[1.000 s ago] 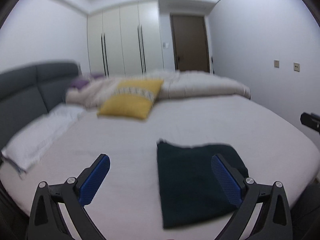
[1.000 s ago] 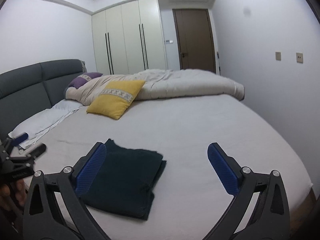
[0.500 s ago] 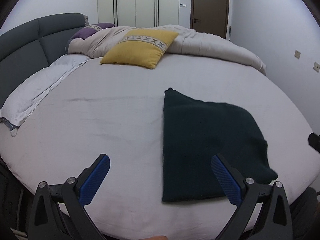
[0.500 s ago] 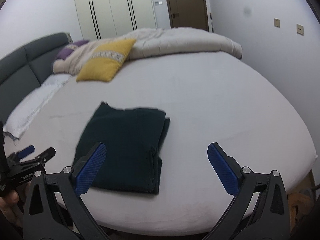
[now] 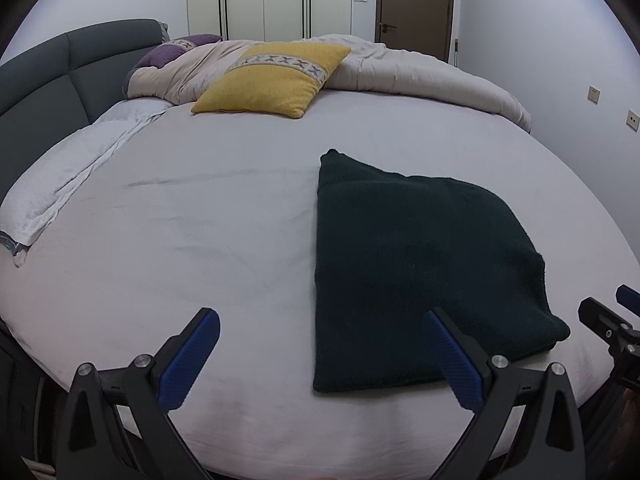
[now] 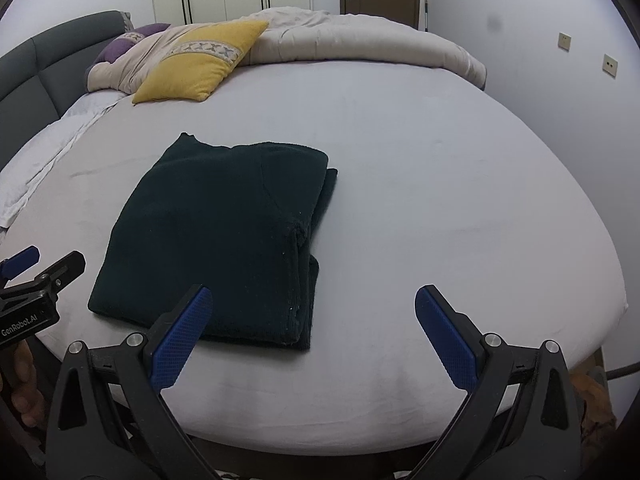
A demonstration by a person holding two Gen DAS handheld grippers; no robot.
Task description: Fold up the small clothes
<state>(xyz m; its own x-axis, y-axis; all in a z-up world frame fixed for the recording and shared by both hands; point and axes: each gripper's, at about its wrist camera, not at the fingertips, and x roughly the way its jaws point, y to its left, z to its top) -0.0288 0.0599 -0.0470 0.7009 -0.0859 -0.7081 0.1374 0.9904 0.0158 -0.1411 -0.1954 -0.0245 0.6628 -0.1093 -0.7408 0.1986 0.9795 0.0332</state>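
The dark green knit garment (image 6: pixel 216 236) lies folded into a thick, soft rectangle at centre-left of the right wrist view, flat on the smooth pale sheet (image 6: pixel 420 184) — likely finished. The left gripper (image 5: pixel 320 354) and right gripper (image 6: pixel 310 326) both hang spread wide and empty at lower frame, clear of the cloth.

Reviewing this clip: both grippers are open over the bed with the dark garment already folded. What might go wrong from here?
1. The dark folded garment has loose stacked layers along its right edge; a pinch there by the right gripper may catch only the top layer and undo the fold.
2. It lies near the front edge of the bed; dragging it forward with the left gripper could slide it off.
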